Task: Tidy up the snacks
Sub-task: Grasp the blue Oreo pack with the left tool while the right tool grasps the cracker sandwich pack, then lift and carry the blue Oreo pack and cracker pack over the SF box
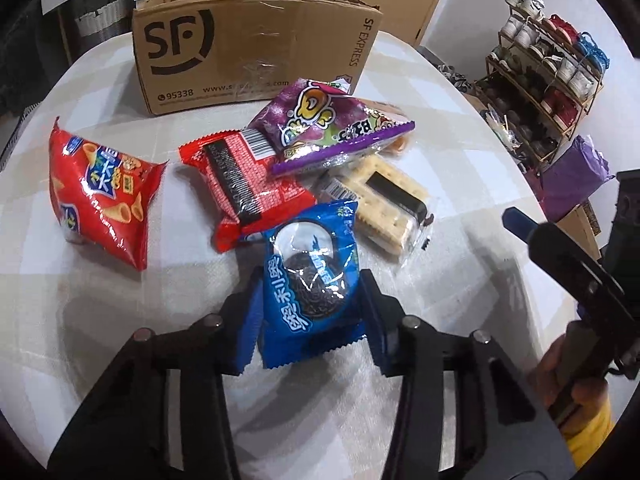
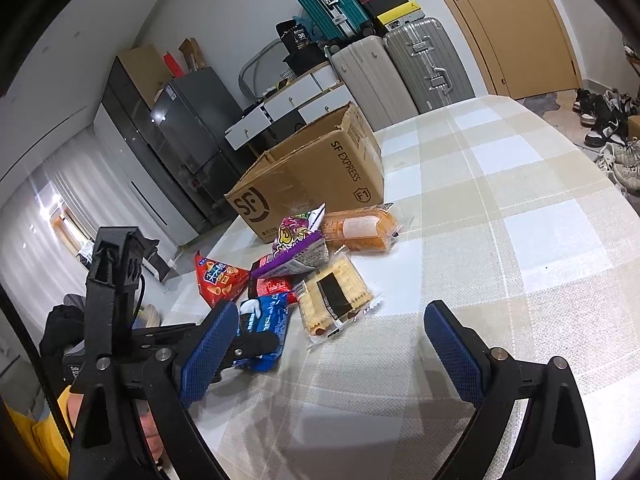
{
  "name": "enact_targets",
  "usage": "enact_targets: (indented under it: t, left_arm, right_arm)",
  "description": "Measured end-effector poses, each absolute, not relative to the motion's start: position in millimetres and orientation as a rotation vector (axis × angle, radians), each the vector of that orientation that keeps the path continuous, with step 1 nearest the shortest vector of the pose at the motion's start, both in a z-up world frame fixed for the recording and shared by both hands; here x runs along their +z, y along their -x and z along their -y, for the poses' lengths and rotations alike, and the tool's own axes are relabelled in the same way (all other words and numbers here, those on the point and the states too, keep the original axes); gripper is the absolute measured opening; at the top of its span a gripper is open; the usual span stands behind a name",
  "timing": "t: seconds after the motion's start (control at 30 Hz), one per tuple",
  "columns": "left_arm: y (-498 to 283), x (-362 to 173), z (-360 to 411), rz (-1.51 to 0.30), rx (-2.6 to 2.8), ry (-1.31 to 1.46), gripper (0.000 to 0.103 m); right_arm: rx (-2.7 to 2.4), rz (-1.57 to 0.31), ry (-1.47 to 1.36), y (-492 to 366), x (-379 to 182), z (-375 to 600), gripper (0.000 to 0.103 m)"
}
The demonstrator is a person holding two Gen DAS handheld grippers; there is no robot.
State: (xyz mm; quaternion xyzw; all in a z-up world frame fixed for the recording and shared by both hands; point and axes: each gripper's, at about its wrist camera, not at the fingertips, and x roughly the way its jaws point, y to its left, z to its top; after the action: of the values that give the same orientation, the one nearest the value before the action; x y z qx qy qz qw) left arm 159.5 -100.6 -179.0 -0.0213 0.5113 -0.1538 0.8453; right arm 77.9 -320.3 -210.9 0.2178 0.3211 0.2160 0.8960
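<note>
A cardboard box [image 1: 248,40] is standing at the far side of the table [image 1: 460,280]. Nearer, a cone-snack bag [image 1: 100,196] is lying left of a flat wrapped pack [image 1: 248,188]. A puffed bag [image 1: 328,128] is leaning over that pack's right end, cracker sandwiches [image 1: 392,204] lying just right. Nearest is sitting the cookie packet [image 1: 308,280].

Both views bright and evenly lit, indoor light. Strong fisheye: black vignette at the corners, straight lines bowed near the rims. Glare on the glossy blue Oreo packet [image 1: 310,280] and the purple snack bag [image 1: 332,128]. Tape on the SF cardboard box [image 1: 256,48] shines too. Soft grey shadows fall on the table [image 2: 520,240] under the near hand-held gripper arms. White window [image 2: 44,216] at the left edge of the right wrist view is blown out. Centre sharp; edges slightly smeared.
</note>
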Motion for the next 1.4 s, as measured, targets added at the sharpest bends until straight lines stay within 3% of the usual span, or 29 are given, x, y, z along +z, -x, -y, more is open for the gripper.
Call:
enact_targets:
  t: [0.4, 0.9, 1.1, 1.2, 1.3, 1.4]
  left_arm:
    - [-111, -146, 40, -0.996, -0.344, 0.115, 0.041]
    - [-65, -135, -49, -0.951, -0.304, 0.211, 0.042]
    - [-60, -141, -68, -0.962, -0.294, 0.238, 0.042]
    - [-58, -145, -73, -0.968, -0.291, 0.247, 0.042]
    - [-57, -147, -75, -0.973, -0.288, 0.253, 0.042]
    - [-57, -147, -75, -0.974, -0.288, 0.254, 0.042]
  right_arm:
    - [0.425, -0.76, -0.358, -88, -216, 303, 0.096]
    - [0.374, -0.82, 0.22, -135, -211, 224, 0.095]
    - [0.38, -0.891, 0.282, -157, -229, 209, 0.08]
    - [0.385, -0.917, 0.218, -164, -232, 216, 0.078]
    - [0.398, -0.912, 0.201, -160, -232, 218, 0.065]
    - [0.391, -0.907, 0.196, -156, -231, 217, 0.064]
